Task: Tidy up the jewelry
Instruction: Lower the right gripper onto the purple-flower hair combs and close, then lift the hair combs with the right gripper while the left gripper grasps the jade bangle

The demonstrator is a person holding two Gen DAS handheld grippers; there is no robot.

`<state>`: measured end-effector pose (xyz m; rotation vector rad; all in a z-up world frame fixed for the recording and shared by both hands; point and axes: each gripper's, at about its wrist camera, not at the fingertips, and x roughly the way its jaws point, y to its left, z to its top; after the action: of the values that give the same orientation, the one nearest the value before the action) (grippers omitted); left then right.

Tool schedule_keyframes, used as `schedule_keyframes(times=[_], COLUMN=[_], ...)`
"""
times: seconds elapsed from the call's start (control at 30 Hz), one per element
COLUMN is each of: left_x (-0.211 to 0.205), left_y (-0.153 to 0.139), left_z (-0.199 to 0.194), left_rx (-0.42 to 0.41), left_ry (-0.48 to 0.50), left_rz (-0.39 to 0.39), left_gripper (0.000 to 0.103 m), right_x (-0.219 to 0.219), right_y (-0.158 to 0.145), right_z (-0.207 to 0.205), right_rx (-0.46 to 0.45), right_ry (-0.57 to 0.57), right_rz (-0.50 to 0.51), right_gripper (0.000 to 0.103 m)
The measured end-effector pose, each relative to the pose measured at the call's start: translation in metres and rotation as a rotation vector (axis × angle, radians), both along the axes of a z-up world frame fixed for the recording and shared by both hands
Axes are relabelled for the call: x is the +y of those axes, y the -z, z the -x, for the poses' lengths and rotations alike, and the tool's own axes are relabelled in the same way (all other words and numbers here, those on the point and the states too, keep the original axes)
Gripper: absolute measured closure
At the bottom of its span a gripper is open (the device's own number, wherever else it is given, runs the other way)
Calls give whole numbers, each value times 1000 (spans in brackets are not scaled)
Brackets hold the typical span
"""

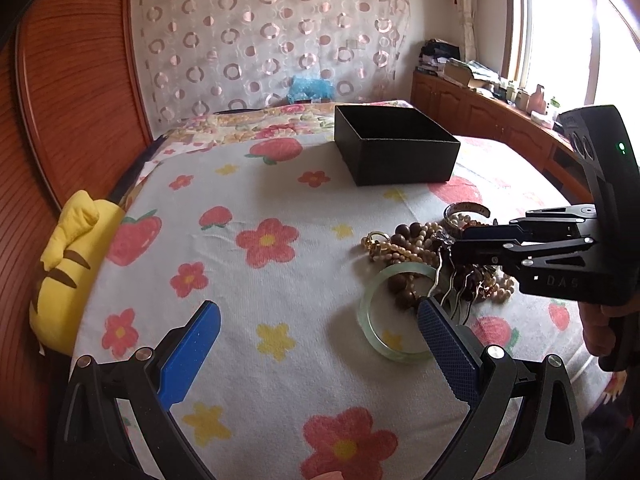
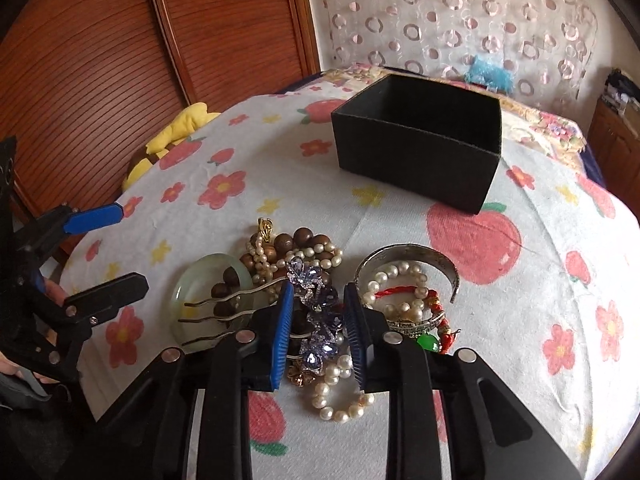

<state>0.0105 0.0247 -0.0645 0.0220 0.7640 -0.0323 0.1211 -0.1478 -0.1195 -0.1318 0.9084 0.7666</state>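
Gripping jewelled hair comb (image 2: pixel 316 320), right tongs (image 2: pixel 318 320)

At lower centre the right gripper (image 2: pixel 318 330) closes its blue pads on a purple jewelled hair comb (image 2: pixel 316 312) atop the jewelry heap (image 2: pixel 320 300). The open black box (image 2: pixel 416 160) stands in the upper centre on the flowered cloth (image 2: pixel 520 300).

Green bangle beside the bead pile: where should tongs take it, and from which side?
Best the bare rim arc of the green bangle facing the left tongs, one finger inside the ring. It lies flat; its far side is covered by brown beads and comb prongs.
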Motion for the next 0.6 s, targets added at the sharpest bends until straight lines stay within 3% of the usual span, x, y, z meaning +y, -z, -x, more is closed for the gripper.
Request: schedule_keyframes(times=[0.3,0.6], left_x=[-2,-2], left_y=[5,7], left_z=[0,-2], left_rx=[8,24], left_ry=[-2,10], left_rz=[4,19], left_gripper=[8,8], right_x=[-2,-17], right_y=[0,-33], right_z=[5,9], right_rx=[15,-130], right_ry=[-15,53], right_rz=[-14,-4], right_gripper=[78,79])
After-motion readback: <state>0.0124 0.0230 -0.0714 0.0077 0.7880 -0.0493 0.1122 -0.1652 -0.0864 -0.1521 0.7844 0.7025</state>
